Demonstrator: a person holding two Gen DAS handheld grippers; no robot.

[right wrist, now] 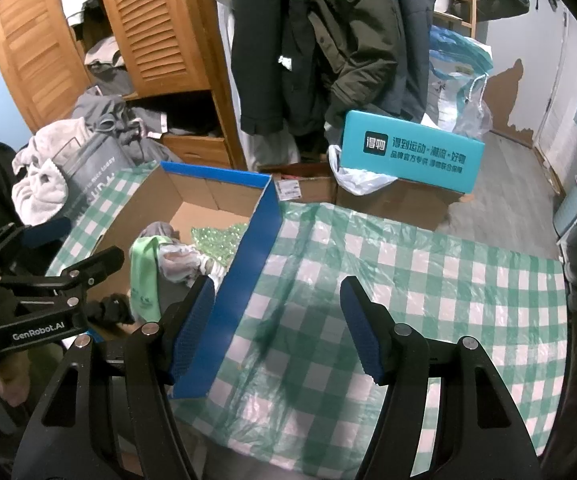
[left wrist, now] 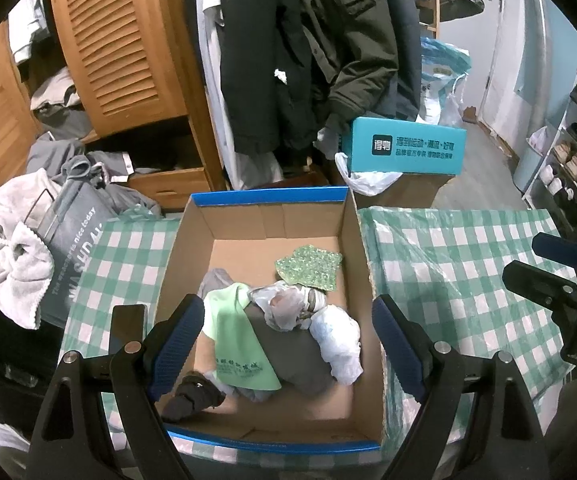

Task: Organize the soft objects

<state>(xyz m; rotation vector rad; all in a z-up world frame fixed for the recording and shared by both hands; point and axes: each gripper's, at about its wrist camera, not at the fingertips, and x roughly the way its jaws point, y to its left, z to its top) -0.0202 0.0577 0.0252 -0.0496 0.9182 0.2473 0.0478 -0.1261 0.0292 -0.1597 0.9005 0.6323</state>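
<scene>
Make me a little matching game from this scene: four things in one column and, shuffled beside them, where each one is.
Things:
1. light green cloth
2. teal box
3. white towel
4. right gripper

Places:
A. draped over a dark bag, left of the table
B. over the checked tablecloth
C. inside the cardboard box
D. on the floor boxes behind the table

Pairs: 1-C, 2-D, 3-A, 4-B

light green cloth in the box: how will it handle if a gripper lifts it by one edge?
Probably floppy: the light green cloth already drapes over the grey pile beneath it. Likely light, since it looks thin and flat. It may drag the crumpled plastic bag touching its edge, so expect neighbours inside the cardboard box to shift.
</scene>
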